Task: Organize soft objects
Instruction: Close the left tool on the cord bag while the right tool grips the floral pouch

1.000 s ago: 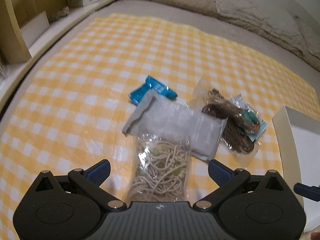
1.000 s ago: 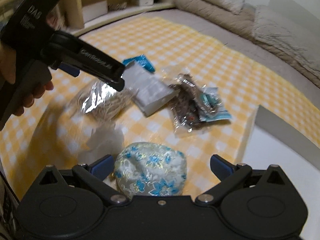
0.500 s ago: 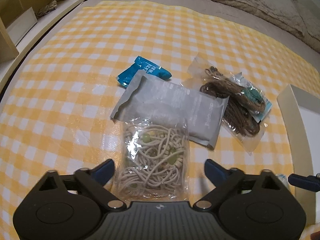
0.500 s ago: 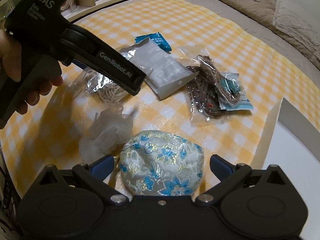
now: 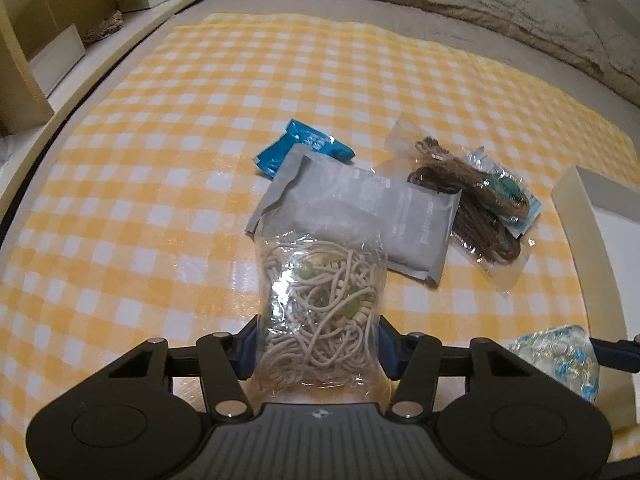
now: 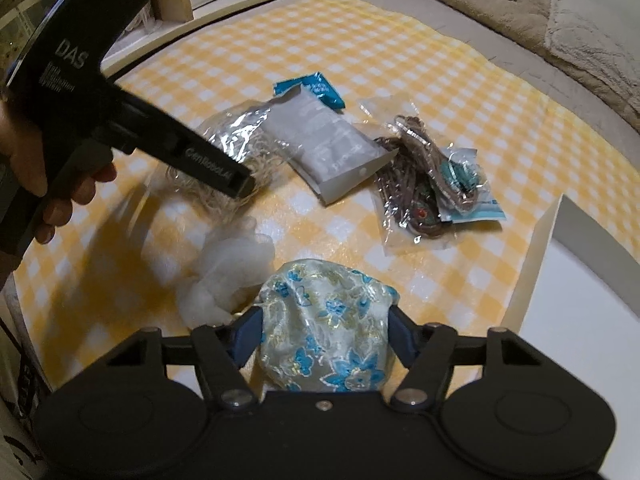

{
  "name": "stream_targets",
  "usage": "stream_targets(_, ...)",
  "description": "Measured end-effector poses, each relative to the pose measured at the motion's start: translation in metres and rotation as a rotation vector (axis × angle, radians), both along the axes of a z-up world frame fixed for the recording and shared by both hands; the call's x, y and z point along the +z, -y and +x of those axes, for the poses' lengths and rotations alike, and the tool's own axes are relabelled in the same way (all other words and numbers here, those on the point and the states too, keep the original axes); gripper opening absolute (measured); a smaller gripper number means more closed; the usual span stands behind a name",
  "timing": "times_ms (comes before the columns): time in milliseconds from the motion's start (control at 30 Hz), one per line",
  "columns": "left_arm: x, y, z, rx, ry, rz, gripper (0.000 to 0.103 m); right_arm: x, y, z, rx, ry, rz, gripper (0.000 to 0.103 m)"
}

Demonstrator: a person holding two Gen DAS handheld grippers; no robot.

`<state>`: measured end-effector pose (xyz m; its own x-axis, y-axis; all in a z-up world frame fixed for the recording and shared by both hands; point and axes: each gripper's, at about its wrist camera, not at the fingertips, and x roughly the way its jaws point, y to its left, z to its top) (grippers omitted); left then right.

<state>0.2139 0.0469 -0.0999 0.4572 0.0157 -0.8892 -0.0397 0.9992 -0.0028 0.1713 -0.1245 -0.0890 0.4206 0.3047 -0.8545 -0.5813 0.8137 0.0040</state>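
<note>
left gripper (image 5: 318, 344): jaws closed in on clear bag of cream cord (image 5: 320, 304), pads pressing both sides. right gripper (image 6: 324, 338): jaws clamped on floral fabric pouch (image 6: 326, 320), near white box (image 6: 560, 280) at right edge of checked cloth (image 5: 160, 140). mid-cloth: grey pouch (image 5: 360, 204) overlapping blue packet (image 5: 304, 148); brown cord bags (image 5: 468, 208) just beside. white stuffing (image 6: 228, 268) left of floral pouch.
</note>
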Motion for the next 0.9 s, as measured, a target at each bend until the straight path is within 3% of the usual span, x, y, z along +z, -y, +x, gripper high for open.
stream_targets(500,0.062,-0.002,-0.032,0.023,0.199,-0.07,0.055,0.047,0.016,-0.01,-0.106,0.15,0.095,0.062)
stream_targets(900,0.084,0.047,-0.022,-0.036,0.266,-0.136,0.055,0.075,0.074,-0.005,-0.315,0.229,0.187,0.062)
